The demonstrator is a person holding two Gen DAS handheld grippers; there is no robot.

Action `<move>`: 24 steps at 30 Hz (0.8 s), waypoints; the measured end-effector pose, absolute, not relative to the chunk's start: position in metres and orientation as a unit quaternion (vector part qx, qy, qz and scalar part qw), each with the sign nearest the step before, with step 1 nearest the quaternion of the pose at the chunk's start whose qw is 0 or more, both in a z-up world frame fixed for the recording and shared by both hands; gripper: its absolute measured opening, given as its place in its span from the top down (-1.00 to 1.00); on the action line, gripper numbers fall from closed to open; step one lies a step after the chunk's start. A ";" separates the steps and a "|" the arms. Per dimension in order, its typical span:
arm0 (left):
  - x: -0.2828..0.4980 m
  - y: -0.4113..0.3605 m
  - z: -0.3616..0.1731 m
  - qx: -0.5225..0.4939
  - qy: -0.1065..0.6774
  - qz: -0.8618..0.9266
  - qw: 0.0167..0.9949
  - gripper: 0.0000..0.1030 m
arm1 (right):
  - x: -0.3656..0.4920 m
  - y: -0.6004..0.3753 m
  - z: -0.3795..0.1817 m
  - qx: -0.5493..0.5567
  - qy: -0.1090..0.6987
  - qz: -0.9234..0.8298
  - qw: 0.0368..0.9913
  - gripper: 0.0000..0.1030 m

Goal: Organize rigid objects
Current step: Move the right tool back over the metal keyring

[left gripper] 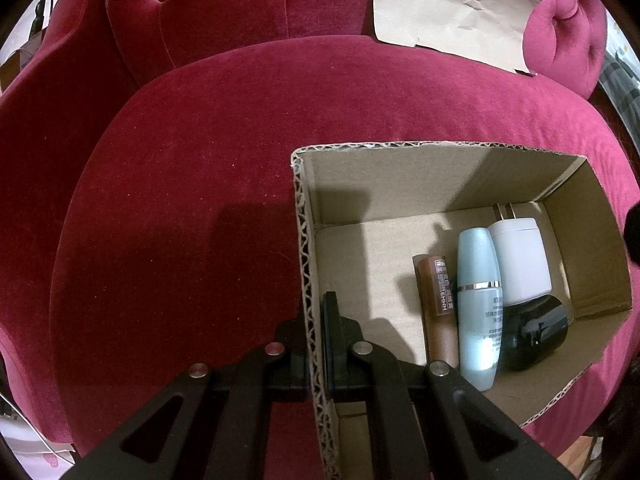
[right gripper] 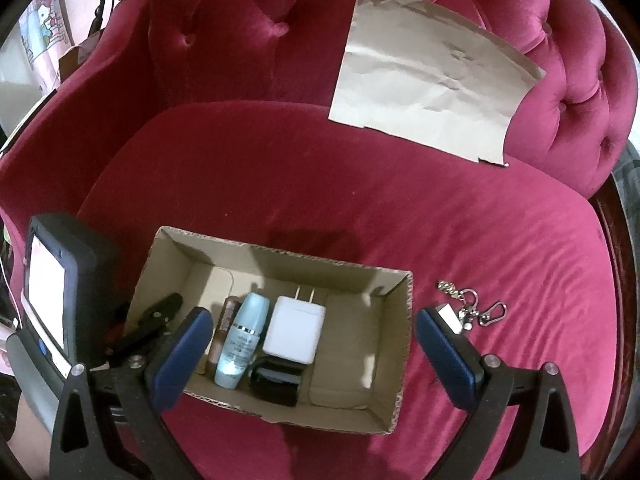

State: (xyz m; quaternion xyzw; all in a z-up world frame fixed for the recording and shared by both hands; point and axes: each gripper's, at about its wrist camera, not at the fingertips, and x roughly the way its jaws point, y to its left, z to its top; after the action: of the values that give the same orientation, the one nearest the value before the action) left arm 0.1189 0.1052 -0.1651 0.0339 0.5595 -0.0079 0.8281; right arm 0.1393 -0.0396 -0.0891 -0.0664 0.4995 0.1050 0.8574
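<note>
On the red velvet seat (right gripper: 320, 208), the left gripper (left gripper: 316, 332) is pinching the cardboard box (right gripper: 280, 248) wall, steadying it, while the right gripper (right gripper: 316, 344) is hovering wide open and empty, likely needing to swing toward the keychain (right gripper: 472, 304) beside the box.

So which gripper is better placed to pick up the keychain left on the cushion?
Right. The right gripper is open, and the keychain lies just past its right-hand finger, outside the cardboard box. The left gripper is clamped on the box's wall, so it looks busy steadying it.
</note>
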 end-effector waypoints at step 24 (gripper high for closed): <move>0.119 0.104 -0.164 0.034 0.561 -0.007 0.827 0.91 | 0.156 -0.115 -0.076 -0.049 0.496 0.060 0.865 -0.99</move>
State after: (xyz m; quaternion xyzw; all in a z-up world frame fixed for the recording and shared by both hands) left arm 0.1192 0.1040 -0.1645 0.0343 0.5612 -0.0070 0.8269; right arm 0.1563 -0.1149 -0.0762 -0.0488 0.4964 0.0603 0.8646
